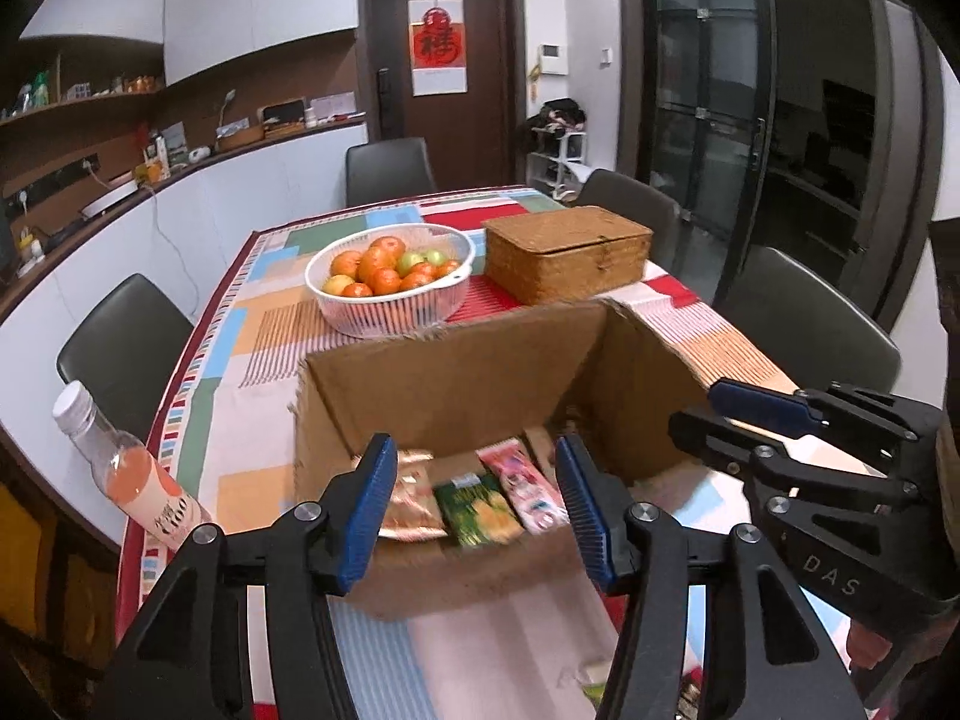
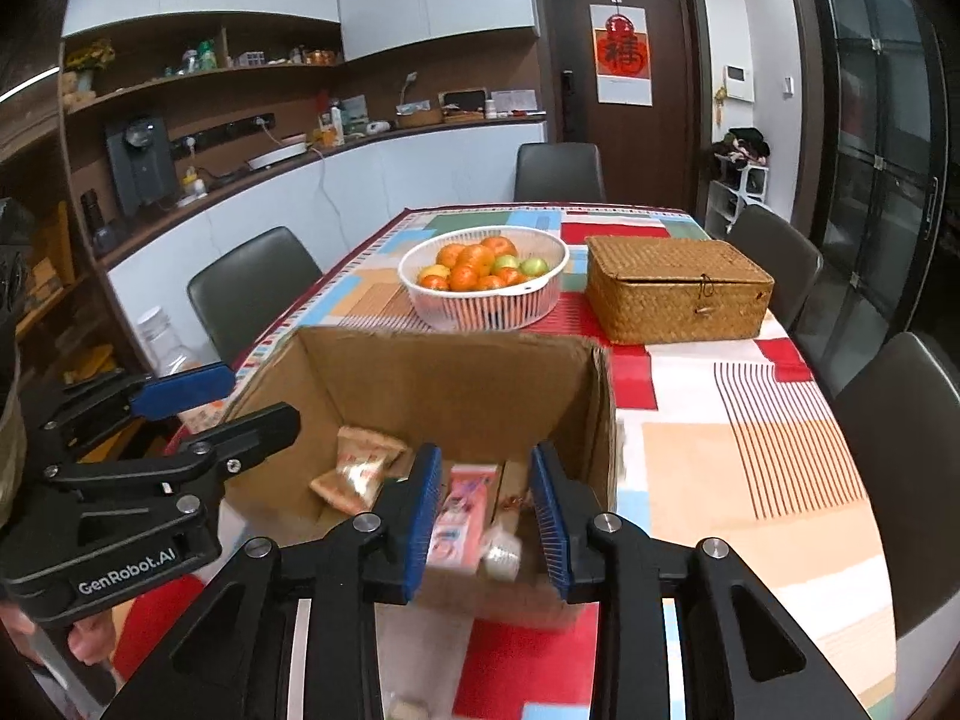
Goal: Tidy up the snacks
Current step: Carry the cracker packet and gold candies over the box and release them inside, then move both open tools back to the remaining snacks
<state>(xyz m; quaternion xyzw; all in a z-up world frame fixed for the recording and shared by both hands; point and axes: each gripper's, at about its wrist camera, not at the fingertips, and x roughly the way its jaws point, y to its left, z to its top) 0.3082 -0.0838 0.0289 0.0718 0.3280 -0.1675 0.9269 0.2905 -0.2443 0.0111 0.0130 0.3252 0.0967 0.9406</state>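
Note:
An open cardboard box stands on the patterned tablecloth. Inside lie snack packets: a gold one, a green one and a pink one, plus tan packets and a small clear-wrapped item. My left gripper is open and empty above the box's near edge. My right gripper is open and empty over the box's near right corner. Each gripper shows in the other's view, the right one and the left one.
A white basket of oranges and green fruit and a woven lidded box stand behind the cardboard box. A bottle of pink drink lies at the table's left edge. Dark chairs surround the table.

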